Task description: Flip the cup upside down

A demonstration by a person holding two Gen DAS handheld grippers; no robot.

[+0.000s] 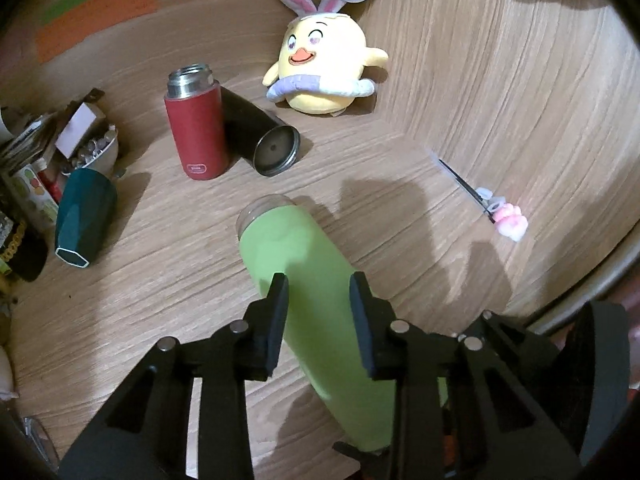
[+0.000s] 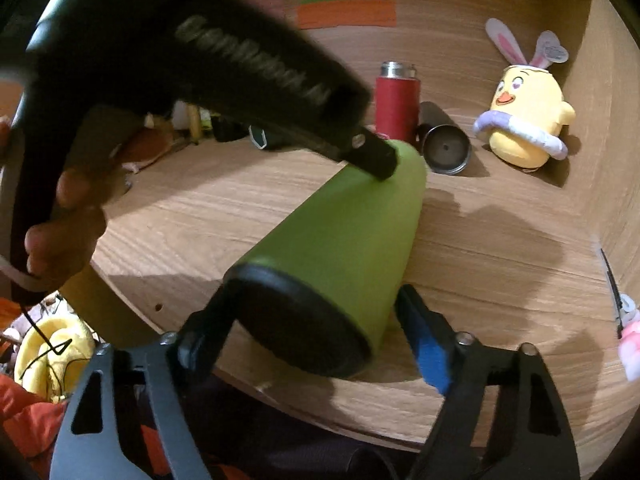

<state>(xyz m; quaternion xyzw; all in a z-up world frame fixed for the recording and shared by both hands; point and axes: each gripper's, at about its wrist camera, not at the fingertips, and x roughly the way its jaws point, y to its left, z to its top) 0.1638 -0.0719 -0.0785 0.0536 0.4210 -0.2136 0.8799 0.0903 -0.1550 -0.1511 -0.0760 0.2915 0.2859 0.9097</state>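
A tall green cup with a clear rim and a black base lies tilted on the wooden desk, mouth pointing away. My left gripper has its fingers on either side of the cup's body, gripping it. In the right wrist view the cup shows its black base toward the camera. My right gripper straddles the base end; its fingers stand beside the cup with a gap on the right side. The left gripper's body rests on the cup's far end.
A red flask, a black tumbler on its side, a yellow chick plush, a dark green cup on its side, clutter at the left, and a pink-tipped pen share the desk. The desk's front edge is near.
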